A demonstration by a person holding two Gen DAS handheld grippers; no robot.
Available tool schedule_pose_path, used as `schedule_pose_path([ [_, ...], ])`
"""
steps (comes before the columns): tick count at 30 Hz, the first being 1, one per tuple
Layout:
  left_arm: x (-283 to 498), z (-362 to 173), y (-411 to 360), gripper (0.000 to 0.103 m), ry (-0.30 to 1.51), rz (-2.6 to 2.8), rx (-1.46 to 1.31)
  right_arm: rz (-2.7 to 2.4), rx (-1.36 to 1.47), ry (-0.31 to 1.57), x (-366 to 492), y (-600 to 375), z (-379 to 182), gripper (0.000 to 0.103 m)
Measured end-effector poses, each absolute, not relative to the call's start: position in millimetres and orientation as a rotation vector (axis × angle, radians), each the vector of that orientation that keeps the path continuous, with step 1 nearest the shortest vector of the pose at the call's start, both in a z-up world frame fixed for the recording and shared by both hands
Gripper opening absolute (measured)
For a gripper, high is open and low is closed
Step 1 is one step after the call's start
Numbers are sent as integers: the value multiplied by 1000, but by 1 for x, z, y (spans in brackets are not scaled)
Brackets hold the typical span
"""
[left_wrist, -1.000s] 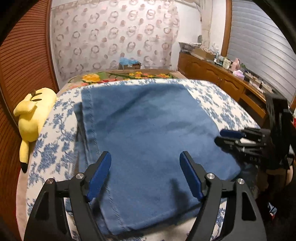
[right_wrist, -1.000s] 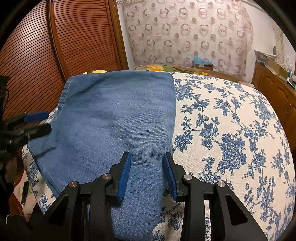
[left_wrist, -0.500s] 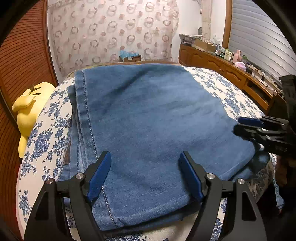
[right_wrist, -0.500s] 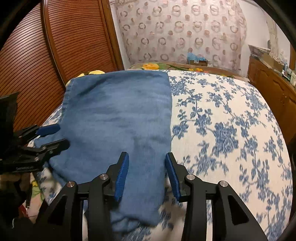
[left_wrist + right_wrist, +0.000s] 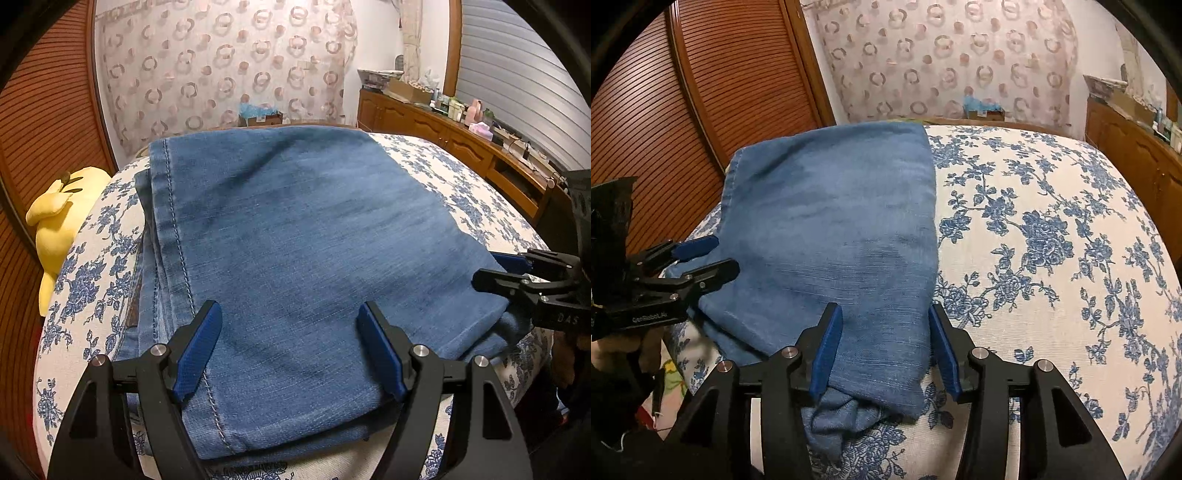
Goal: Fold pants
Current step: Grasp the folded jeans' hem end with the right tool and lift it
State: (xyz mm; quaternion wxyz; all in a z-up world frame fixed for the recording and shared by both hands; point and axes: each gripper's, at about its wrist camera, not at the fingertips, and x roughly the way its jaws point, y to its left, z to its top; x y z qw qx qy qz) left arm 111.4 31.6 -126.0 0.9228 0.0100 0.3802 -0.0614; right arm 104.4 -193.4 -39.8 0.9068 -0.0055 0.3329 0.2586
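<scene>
Blue denim pants (image 5: 303,236) lie folded into a flat rectangle on the bed, with the stitched hem along their left edge in the left wrist view. My left gripper (image 5: 288,314) hovers wide open over the near edge of the pants, its pads clear of the cloth. It shows again at the left of the right wrist view as the left gripper (image 5: 722,254). My right gripper (image 5: 882,312) is over the near right corner of the pants (image 5: 834,229). Its jaws are opening, with denim lying between them and the pads not pressing it. From the left wrist camera the right gripper (image 5: 487,269) sits at the pants' right edge.
The bed carries a cream sheet with blue flowers (image 5: 1052,240). A yellow plush toy (image 5: 59,221) rests at its left side against a slatted wooden door (image 5: 701,92). A wooden sideboard (image 5: 461,144) with clutter runs along the right wall. A patterned curtain (image 5: 221,74) hangs behind.
The right gripper's jaws have spread wider over the pants' corner, and a bunched bit of denim now shows beneath it. The left gripper's opening is unchanged.
</scene>
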Motion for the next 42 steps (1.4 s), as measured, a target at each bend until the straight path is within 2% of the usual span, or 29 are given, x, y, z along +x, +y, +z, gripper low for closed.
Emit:
schedule_pose_path([
  [3, 111, -126, 31, 78, 780, -126, 22, 542, -13, 680, 103, -191, -41, 49],
  [6, 112, -126, 32, 78, 779, -126, 21, 550, -14, 675, 104, -191, -43, 43],
  [8, 112, -126, 32, 78, 779, -126, 23, 565, -7, 670, 105, -192, -42, 30],
  [10, 112, -126, 32, 78, 778, -125, 23, 583, 3, 663, 105, -192, -41, 21],
  [13, 112, -126, 32, 78, 782, -127, 17, 611, 28, 642, 105, -195, -32, 13],
  [20, 107, -109, 50, 78, 763, -102, -25, 685, 18, 538, 95, -183, 11, 12],
  [30, 83, -83, 113, 78, 708, 11, -69, 835, -63, 421, 87, -113, 59, 11],
  [37, 69, -77, 150, 78, 677, 77, -99, 940, -100, 406, 89, -67, 62, 11],
  [42, 63, -78, 168, 78, 664, 115, -126, 1022, -141, 457, 107, -32, 42, 11],
])
